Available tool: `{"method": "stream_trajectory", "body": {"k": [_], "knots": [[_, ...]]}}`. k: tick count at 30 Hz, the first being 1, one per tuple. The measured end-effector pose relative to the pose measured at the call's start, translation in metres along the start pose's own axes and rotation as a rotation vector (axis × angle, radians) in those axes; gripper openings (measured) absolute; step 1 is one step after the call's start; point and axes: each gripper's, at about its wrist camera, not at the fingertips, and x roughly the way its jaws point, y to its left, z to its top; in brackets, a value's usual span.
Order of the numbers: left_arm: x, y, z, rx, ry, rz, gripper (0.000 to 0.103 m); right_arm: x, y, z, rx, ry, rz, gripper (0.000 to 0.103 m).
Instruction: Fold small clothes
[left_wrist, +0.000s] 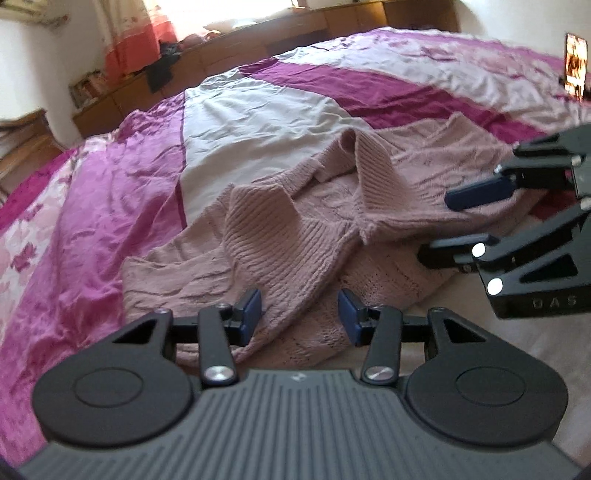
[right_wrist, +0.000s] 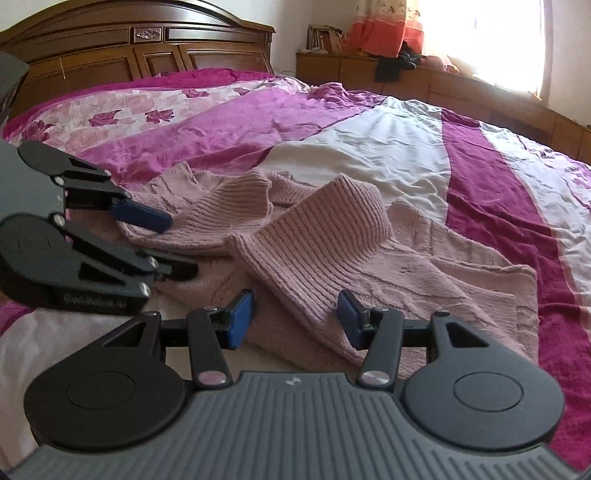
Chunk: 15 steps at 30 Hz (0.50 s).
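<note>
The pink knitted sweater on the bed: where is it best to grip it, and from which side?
Probably the ribbed sleeve cuff of the sweater, from the near bed edge: it lies between the open jaws of the right gripper, pointing toward them, thick and easy to pinch.
</note>
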Motion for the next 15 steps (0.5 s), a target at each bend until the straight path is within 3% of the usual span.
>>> {"method": "stream_trajectory", "body": {"k": [3,5,6,7,10,15], "knots": [[0.008,-0.001,0.000,0.009,-0.013,0.030,0.050,0.003,-0.003,0.000,0.015,-0.013,-0.022,0.044],[0.010,0.004,0.001,-0.012,-0.032,0.051,0.045,0.004,-0.006,0.001,0.017,-0.017,-0.039,0.025],[0.011,0.006,0.002,-0.020,-0.036,0.060,0.018,0.004,-0.007,0.002,0.014,-0.020,-0.046,0.020],[0.013,0.010,0.003,-0.028,-0.028,0.063,0.008,0.004,-0.009,0.003,0.009,-0.023,-0.053,0.012],[0.009,0.026,0.009,-0.077,-0.048,0.080,0.009,-0.005,-0.017,0.009,0.006,-0.059,-0.085,0.008],[0.003,0.074,0.021,-0.147,-0.084,0.170,0.009,-0.020,-0.056,0.028,0.066,-0.110,-0.150,0.008]]}}
